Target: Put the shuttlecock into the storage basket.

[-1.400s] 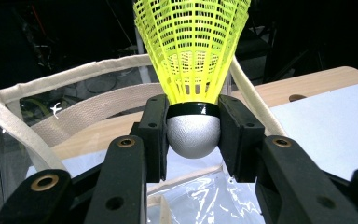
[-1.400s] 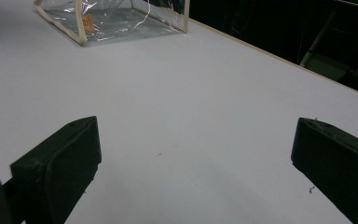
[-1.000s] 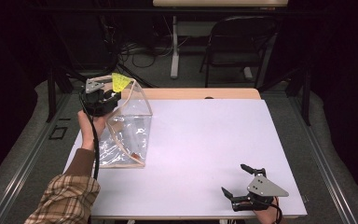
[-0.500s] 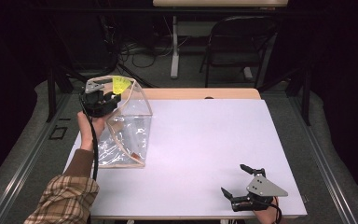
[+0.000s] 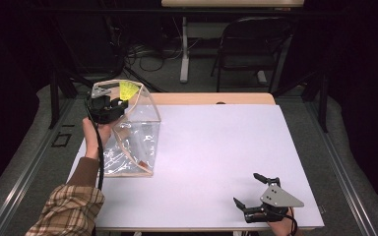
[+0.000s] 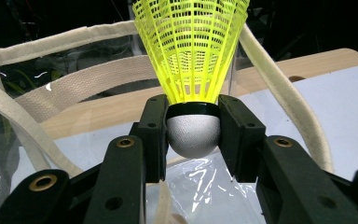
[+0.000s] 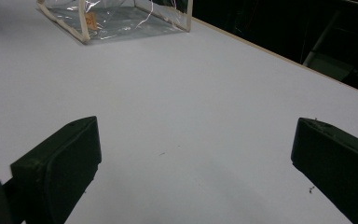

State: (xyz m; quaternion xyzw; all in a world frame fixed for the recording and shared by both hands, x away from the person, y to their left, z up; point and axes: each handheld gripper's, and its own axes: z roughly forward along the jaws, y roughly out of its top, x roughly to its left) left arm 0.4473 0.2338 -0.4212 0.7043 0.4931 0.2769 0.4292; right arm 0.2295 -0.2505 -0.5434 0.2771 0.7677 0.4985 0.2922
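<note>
Jaws of the left gripper [image 6: 193,135] clamp the yellow shuttlecock [image 6: 191,56] by its cork above the clear bag [image 5: 133,142], unmoved since a second ago, so the drop looks pending; right gripper [image 5: 256,196] rests wide open on the worktop [image 5: 216,147].

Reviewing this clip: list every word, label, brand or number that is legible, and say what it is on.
No text can be read in these pictures.
Small orange tag inside the clear bag: any print is too small and blurred to read.
Yellow shuttlecock clamped in the left gripper: no marking visible.
White table: plain.
</note>
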